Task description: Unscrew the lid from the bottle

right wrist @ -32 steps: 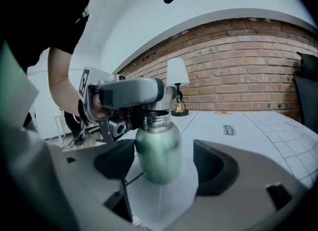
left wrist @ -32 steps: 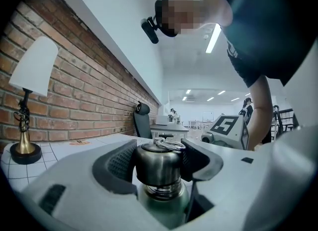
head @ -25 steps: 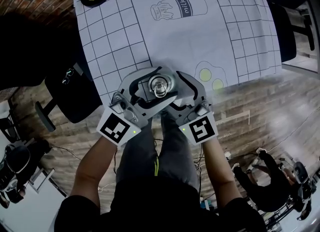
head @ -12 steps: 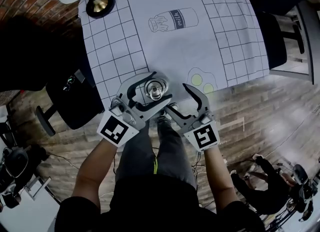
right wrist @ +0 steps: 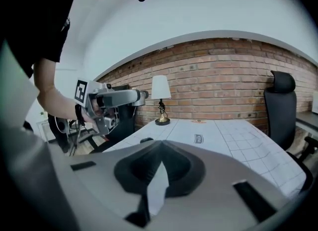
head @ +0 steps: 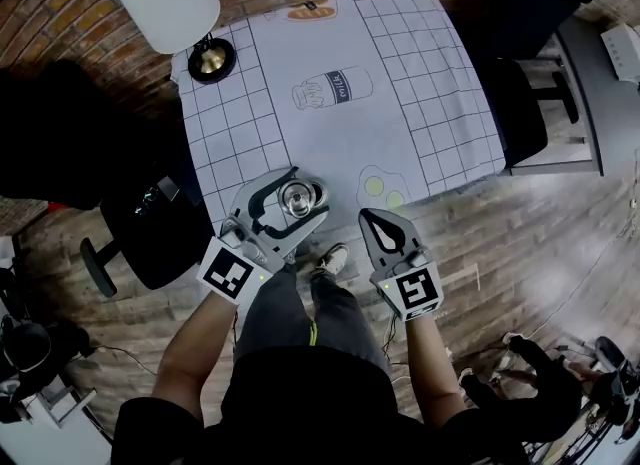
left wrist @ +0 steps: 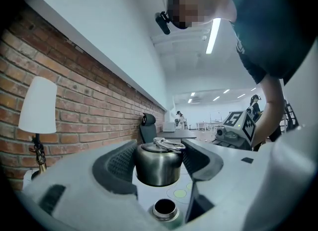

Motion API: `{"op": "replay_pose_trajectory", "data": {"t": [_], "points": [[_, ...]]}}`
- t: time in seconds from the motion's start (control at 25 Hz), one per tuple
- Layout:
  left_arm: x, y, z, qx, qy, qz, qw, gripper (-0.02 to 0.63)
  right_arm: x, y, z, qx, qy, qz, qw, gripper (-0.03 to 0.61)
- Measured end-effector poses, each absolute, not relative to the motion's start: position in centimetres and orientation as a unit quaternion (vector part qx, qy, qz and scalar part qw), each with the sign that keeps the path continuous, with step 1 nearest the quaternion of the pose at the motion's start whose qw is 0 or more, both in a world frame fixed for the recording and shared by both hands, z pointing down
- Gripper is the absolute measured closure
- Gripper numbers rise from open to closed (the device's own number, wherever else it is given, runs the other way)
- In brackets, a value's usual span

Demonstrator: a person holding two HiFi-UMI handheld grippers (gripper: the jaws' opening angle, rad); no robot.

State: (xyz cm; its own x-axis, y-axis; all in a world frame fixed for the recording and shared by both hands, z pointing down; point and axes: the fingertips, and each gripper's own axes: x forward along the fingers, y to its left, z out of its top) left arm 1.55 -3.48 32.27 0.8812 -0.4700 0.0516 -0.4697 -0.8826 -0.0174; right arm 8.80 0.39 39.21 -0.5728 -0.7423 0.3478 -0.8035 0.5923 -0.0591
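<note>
**Bottle** [left wrist: 164,210]: only the open mouth shows; the body is cut off below the frame.
**Lid** [left wrist: 159,164]: just above that mouth, apart from it, pinched between the 2 pads of the left gripper [head: 305,185] at the table [head: 330,133] near edge.
**Right gripper** [head: 373,217]: jaws pressed together, empty, beyond the edge over open floor.

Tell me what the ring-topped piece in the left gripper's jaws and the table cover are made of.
Ring-topped piece: likely stainless steel, brushed semi-gloss; grey sheen with soft reflections, wire ring on top.
Table cover: matte printed sheet, paper or thin vinyl, can't tell which; flat white surface with grid lines and a milk drawing.
</note>
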Motion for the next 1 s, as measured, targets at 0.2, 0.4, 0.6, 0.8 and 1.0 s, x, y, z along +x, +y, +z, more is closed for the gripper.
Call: {"op": "replay_pose_trajectory", "data": {"t": [0.2,0.4,0.6,0.8,1.0], "points": [[0.5,-3.1,29.3,-0.966,0.259,-0.008,0.009,0.328,9.5,0.6,36.2,0.469,-0.868,0.093,0.132,0.566],[-0.5,-2.5,26.7,-0.964,0.265,0.005,0.020,0.328,9.6,0.6,34.0,0.485,-0.862,0.087,0.115,0.566],[-2.3,-2.0,25.2,-0.961,0.275,0.006,0.029,0.328,9.7,0.4,32.5,0.504,-0.853,0.077,0.110,0.566],[-4.0,-2.0,23.1,-0.956,0.290,0.020,0.038,0.328,9.8,0.3,30.4,0.514,-0.850,0.062,0.099,0.566],[-5.7,-2.2,20.9,-0.951,0.303,0.040,0.043,0.328,10.3,0.5,27.4,0.532,-0.840,0.052,0.089,0.566]]}}
